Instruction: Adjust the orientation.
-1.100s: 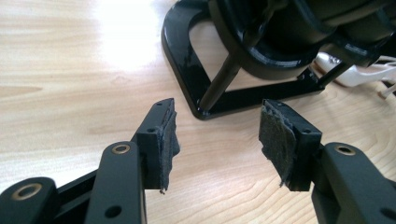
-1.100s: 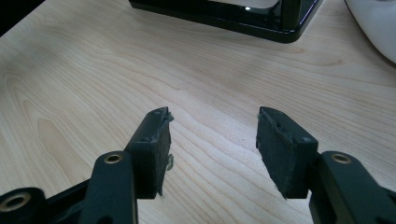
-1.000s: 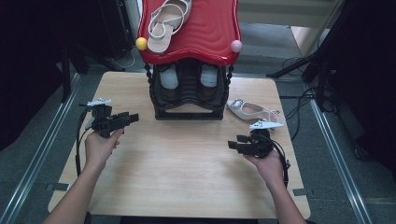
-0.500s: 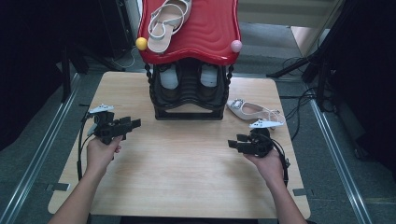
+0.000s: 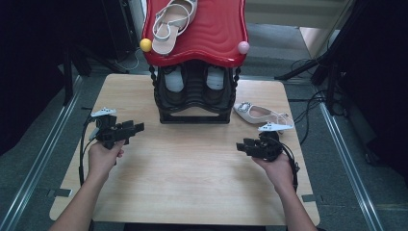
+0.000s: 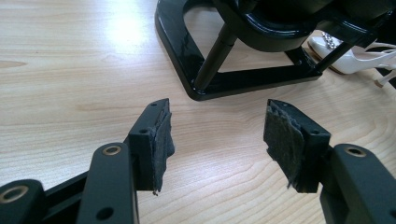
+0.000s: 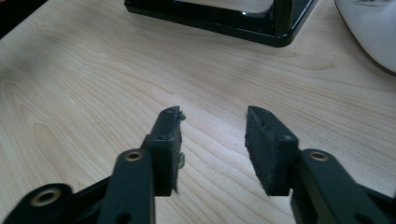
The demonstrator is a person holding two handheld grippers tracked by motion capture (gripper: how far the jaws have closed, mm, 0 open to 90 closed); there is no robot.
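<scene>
The right hand-held gripper [image 5: 243, 146], jaws just narrowing with nothing between them, and the left hand-held gripper [image 5: 137, 127], jaws just widening and empty, hover over the counter [image 5: 192, 178]. The white shoe [image 5: 257, 114] lies at the right gripper's one o'clock, beside the black rack [image 5: 192, 103]. A clean pickup likely means spreading the jaws and approaching its heel squarely.

One camera looks down from above the person's side onto the counter [image 5: 192, 183]. Two ride low on the grippers, close to the wood, both facing the black rack [image 6: 243, 79].
</scene>
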